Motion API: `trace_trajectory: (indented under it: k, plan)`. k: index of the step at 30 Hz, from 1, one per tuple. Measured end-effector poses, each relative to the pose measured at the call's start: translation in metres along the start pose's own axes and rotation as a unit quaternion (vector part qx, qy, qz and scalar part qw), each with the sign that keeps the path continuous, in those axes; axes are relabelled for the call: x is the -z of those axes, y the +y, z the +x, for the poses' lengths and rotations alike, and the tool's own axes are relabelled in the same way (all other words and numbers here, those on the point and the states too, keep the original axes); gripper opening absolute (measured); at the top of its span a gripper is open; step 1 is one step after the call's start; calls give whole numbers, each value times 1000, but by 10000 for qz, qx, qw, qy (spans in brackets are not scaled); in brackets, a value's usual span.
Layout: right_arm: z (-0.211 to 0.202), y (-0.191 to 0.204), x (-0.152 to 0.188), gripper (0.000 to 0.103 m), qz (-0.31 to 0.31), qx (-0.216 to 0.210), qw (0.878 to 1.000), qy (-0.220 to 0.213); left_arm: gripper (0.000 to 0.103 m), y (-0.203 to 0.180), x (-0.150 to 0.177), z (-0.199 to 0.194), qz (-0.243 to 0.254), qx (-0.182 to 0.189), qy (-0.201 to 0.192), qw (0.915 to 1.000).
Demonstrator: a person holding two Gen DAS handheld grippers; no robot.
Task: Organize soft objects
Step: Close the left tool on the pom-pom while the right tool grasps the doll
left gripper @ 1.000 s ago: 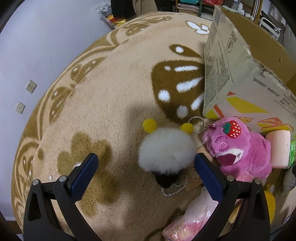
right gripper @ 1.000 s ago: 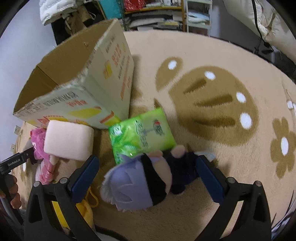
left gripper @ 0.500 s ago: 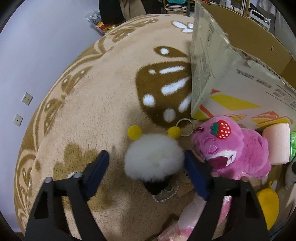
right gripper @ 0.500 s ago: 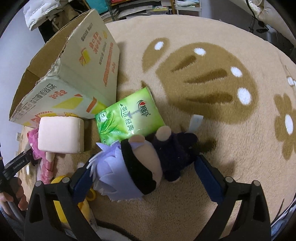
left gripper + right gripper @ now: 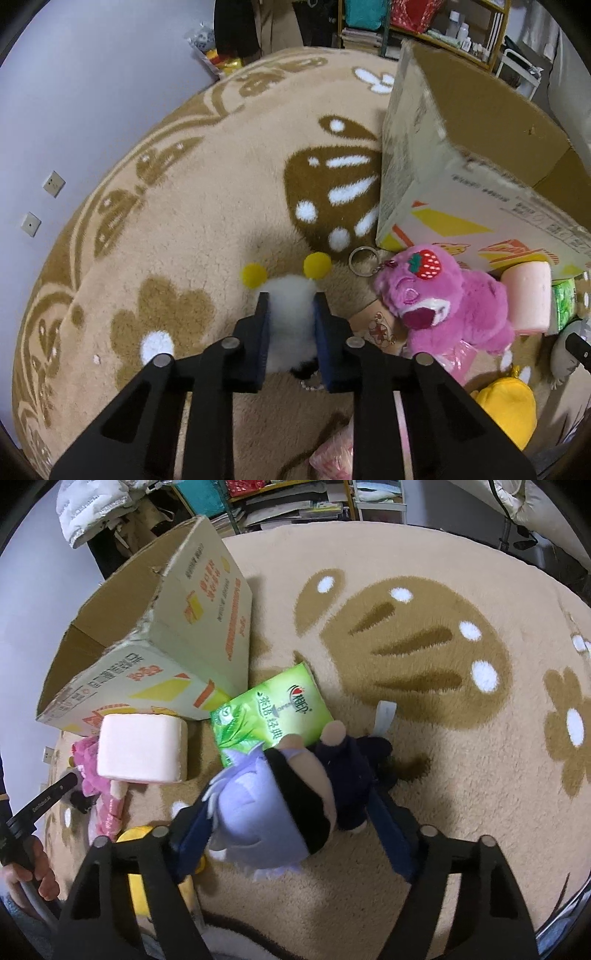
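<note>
Two grasps are closing: left tongs, jaws just narrowed, pinch the white pom-pom toy; right tongs, jaws just closing, bracket the lilac-haired doll, contact unclear. Next, judged: lift both into the cardboard box ahead

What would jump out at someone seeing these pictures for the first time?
Probably the bright pink plush bear with a strawberry on its head, lying on the tan patterned rug beside the open cardboard box. Left of it, the left tool has just closed on a white fluffy pompom toy. In the other view, the right tool has been closing around a lilac-haired doll.
</note>
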State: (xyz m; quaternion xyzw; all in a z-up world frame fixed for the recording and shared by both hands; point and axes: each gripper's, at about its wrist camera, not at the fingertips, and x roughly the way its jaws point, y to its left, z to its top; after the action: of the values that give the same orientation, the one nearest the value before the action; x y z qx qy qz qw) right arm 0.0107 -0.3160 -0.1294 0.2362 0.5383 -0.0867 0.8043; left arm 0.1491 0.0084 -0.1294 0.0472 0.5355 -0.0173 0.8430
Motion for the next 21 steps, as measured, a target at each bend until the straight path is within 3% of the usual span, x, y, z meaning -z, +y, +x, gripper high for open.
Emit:
trace_trajectory:
  k: [3,4,10,21]
  plan:
    - [-7,2,3,69,11,-69,10000,-29,8,-1,2,-7,58,104,-57,9999]
    - [-10,5,4,57,13,-121,9999,-62,7,-1,2,-9,64,152,-58,9998]
    - [-32,16,11,57,-107,-194,9990,-388,3,5,4,-13,-52,265,-58,9996]
    - [-58,26,14,57,-499,-709,9881,-1267,1,8,8,-26,-104,221,-221,9995]
